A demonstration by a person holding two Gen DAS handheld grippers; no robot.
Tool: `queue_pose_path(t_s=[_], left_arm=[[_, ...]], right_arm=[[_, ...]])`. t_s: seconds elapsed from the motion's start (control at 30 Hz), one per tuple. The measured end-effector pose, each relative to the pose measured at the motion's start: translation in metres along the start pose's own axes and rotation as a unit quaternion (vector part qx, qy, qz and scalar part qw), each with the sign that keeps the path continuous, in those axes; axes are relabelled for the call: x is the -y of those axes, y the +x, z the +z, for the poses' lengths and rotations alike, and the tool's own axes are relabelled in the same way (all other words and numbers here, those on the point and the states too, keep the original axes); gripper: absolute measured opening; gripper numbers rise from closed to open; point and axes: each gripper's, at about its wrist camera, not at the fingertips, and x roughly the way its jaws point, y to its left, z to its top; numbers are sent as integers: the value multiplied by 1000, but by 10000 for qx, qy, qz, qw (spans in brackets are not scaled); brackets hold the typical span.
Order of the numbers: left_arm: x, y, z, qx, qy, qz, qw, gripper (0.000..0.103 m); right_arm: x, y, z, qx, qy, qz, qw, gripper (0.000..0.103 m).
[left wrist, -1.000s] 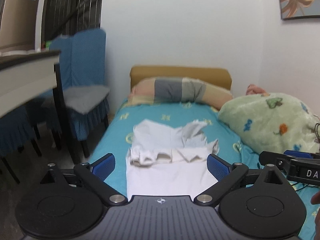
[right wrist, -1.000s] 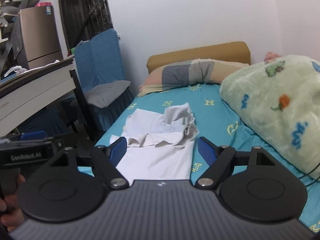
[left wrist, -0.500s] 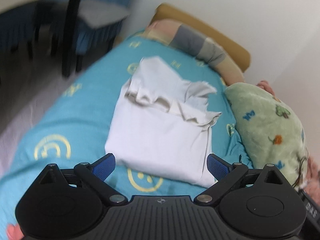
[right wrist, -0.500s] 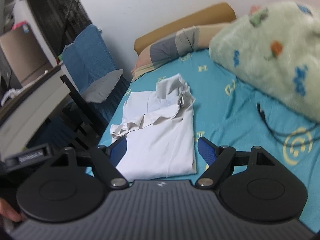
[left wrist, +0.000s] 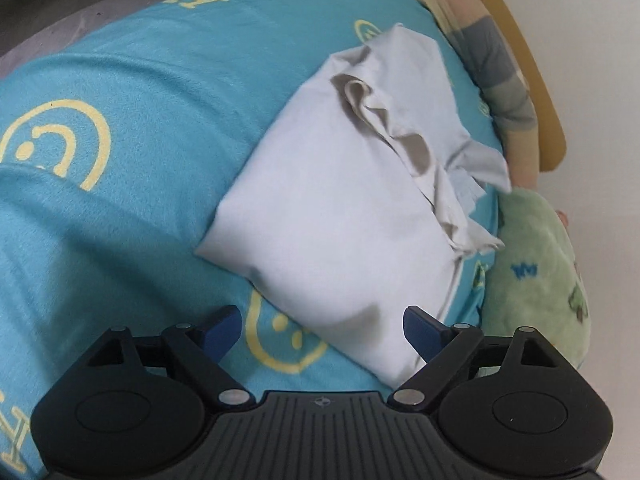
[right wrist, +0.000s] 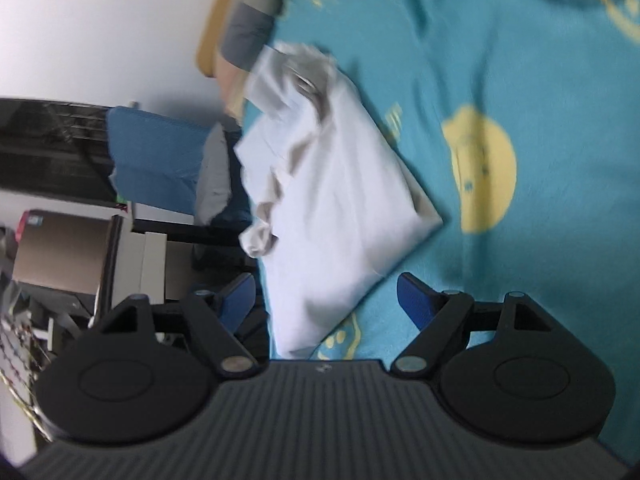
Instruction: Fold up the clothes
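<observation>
- Lying on the teal bedspread (left wrist: pixel 132 128) is a partly folded white garment (left wrist: pixel 332 216), its smooth folded half nearer both cameras and its rumpled end toward the striped pillow (left wrist: pixel 500 80)
- The left gripper (left wrist: pixel 322 326) is over the garment's near corner; its jaws are closing, with that corner seen between the blue pads (left wrist: pixel 420 326) but not pressed
- The right gripper (right wrist: pixel 326 294) has its jaws spread apart above the garment's other near edge, gripping nothing; this view is blurred
- A green plush blanket (left wrist: pixel 536 280) lies just beside the garment
- A blue-covered chair (right wrist: pixel 160 164) stands off the bed's side
</observation>
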Motion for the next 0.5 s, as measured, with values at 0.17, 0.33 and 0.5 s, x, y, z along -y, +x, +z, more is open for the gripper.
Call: queue_pose_path(t_s=[0.17, 0.33, 0.5], left_arm=[[-22, 4, 12, 444, -529, -292, 9972, 84], [-24, 3, 19, 682, -732, -90, 9949, 41], [-8, -5, 20, 875, -398, -26, 9954, 13]], right_arm=[[13, 24, 9, 37, 246, -223, 9994, 65], [12, 28, 20, 384, -89, -482, 9981, 27], [12, 32, 25, 328, -201, -403, 9984, 14]])
